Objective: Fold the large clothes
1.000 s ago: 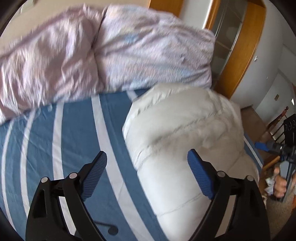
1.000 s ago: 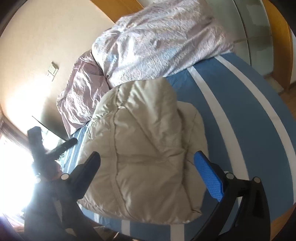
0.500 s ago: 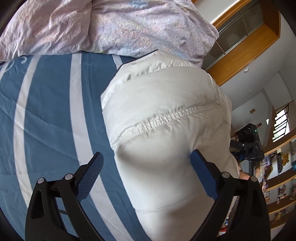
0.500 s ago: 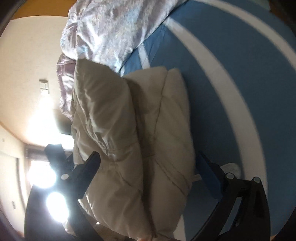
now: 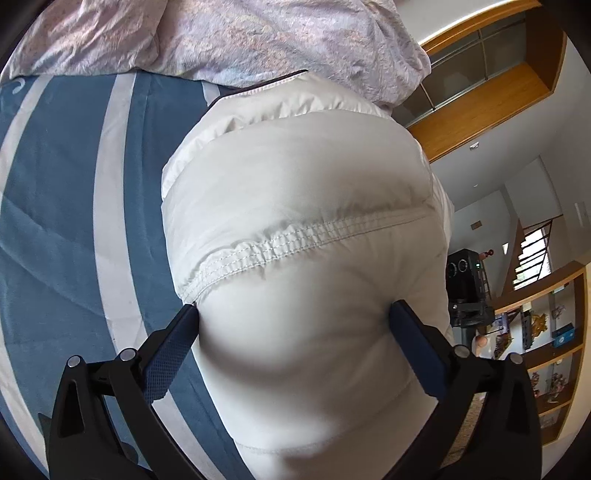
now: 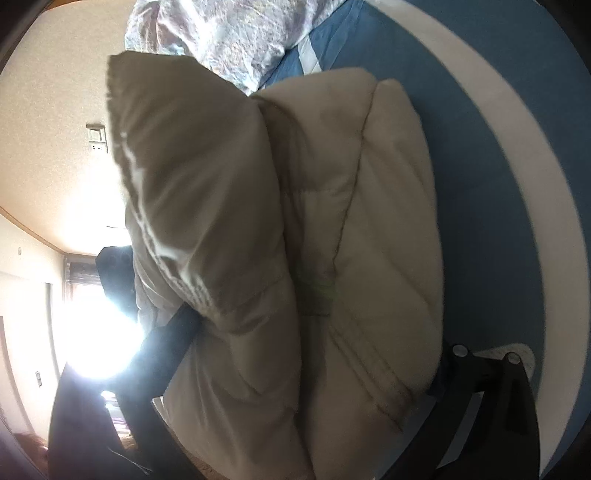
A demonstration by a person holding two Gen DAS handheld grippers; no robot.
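Jacket (image 5: 295, 206), folded into a puffy white bundle, lies along the bed's (image 5: 66, 221) near edge below the quilt (image 5: 258, 33). Left gripper (image 5: 293, 325), jaws opening, straddles its bulge, likely to squash it flat. Right gripper (image 6: 314, 350) straddles the other end, spread wide.
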